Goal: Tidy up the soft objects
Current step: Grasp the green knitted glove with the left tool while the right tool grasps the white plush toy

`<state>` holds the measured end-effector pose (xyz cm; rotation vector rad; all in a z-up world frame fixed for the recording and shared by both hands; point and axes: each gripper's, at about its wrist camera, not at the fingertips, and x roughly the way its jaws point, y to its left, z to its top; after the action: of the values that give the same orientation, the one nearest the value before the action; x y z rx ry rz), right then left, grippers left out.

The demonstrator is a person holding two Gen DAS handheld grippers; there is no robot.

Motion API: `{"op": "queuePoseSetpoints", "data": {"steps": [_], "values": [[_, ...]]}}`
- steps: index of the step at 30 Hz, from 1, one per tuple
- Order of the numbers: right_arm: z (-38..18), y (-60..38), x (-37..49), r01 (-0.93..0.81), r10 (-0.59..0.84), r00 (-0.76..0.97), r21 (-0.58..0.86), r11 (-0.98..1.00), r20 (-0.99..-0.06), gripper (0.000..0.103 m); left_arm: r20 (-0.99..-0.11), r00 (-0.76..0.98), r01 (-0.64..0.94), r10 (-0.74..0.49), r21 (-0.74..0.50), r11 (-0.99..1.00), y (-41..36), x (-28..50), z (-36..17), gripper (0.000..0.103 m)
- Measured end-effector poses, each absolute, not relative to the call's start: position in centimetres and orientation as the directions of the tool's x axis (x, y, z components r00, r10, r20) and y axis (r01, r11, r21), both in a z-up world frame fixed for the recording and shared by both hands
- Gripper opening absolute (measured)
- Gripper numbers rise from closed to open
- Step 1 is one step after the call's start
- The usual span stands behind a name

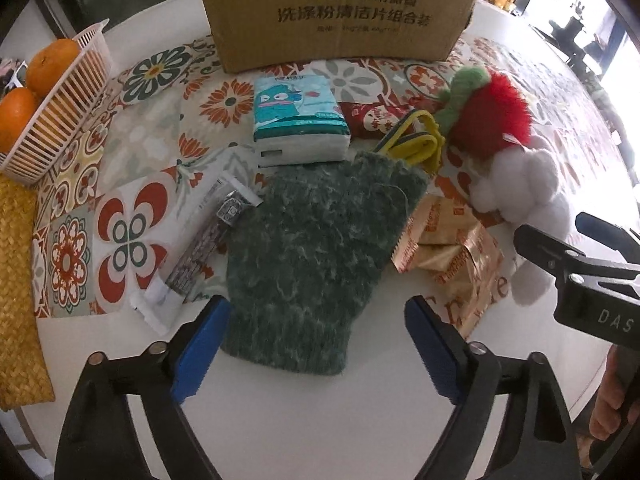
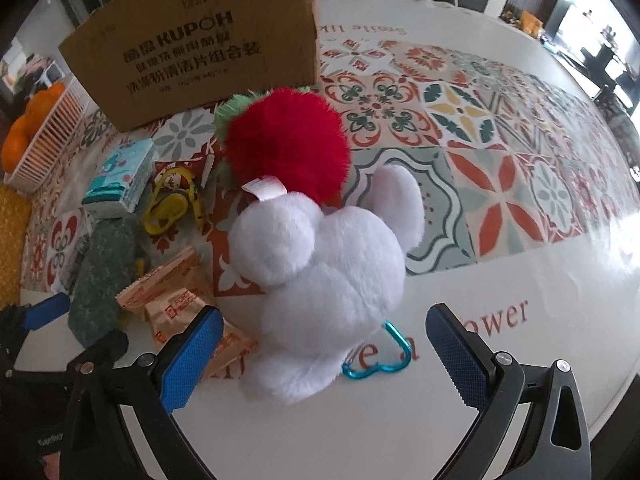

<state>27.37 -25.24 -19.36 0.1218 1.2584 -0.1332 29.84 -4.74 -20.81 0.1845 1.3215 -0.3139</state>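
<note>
A green fuzzy knit mitten (image 1: 316, 252) lies flat on the table, its near end between the open fingers of my left gripper (image 1: 316, 340). It also shows in the right wrist view (image 2: 102, 276). A white plush toy (image 2: 324, 288) with a red fluffy top (image 2: 286, 140) lies in front of my open right gripper (image 2: 324, 344), its near end between the fingers. The plush shows in the left wrist view (image 1: 520, 184), beside the right gripper (image 1: 560, 248). A cardboard box (image 1: 340, 12) stands at the back.
A tissue pack (image 1: 300, 120), gold snack packets (image 1: 452, 248), a yellow strap (image 1: 420, 144) and a long wrapped bar (image 1: 204, 248) lie around the mitten. A white basket of oranges (image 1: 52, 108) sits far left. A teal heart carabiner (image 2: 384, 356) lies by the plush.
</note>
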Motion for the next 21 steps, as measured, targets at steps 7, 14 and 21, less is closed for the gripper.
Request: {"op": "queuePoseSetpoints", "data": {"steps": [7,14,21], "values": [[-20.4,-25.3,29.4,0.114,-0.007,0.273,0.025,0.993,-0.962,0.101,-0.973,0.213,0.308,-0.094,-0.024,0.951,-5.6,31.3,-21.3,0.073],[-20.9,-24.9,30.2,0.071,-0.015,0.261,0.004,0.997,-0.965,0.087,-0.971,0.211,0.276,-0.113,-0.052,0.960,-5.5,31.9,-21.4,0.050],[-20.2,-25.0,29.3,0.066,-0.003,0.268,0.015,0.998,-0.963,0.073,-0.961,0.251,0.257,-0.112,-0.046,0.965,-5.5,31.4,-20.7,0.029]]}}
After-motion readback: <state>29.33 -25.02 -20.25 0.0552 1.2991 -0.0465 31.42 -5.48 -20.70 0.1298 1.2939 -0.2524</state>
